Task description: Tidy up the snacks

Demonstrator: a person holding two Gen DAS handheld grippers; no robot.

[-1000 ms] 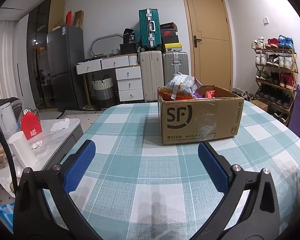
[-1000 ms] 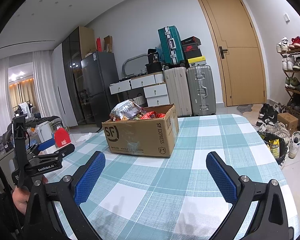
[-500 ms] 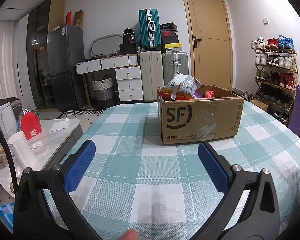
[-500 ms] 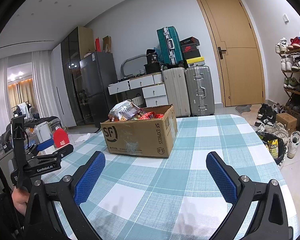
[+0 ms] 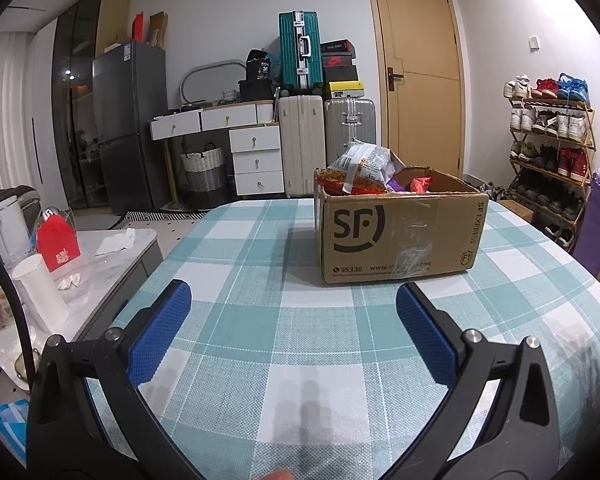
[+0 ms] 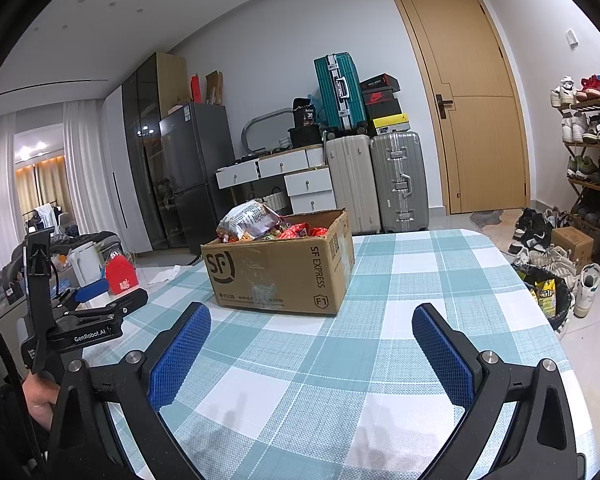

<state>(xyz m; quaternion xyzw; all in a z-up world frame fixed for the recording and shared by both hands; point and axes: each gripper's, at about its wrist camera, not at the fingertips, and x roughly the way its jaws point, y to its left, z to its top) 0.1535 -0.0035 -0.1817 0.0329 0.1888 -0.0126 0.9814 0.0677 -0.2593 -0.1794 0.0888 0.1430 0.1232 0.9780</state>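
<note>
Snacks (image 5: 360, 172) mostly hidden inside cardboard box (image 5: 400, 236), labels unreadable

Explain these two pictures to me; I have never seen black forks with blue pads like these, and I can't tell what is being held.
There is no robot here. A person holds a hand tool in each hand; each tool has two fingers with blue pads and a wide-angle camera looking forward between them. One picture comes from the left gripper, the other from the right gripper. In the right view you can also see the left tool from the side, with the person's hand on its grip. Both grippers are open and hold nothing; they hover over a table with a checked cloth. On it stands a cardboard box marked SF, full of snack packets. Nothing has been picked up yet.
</note>
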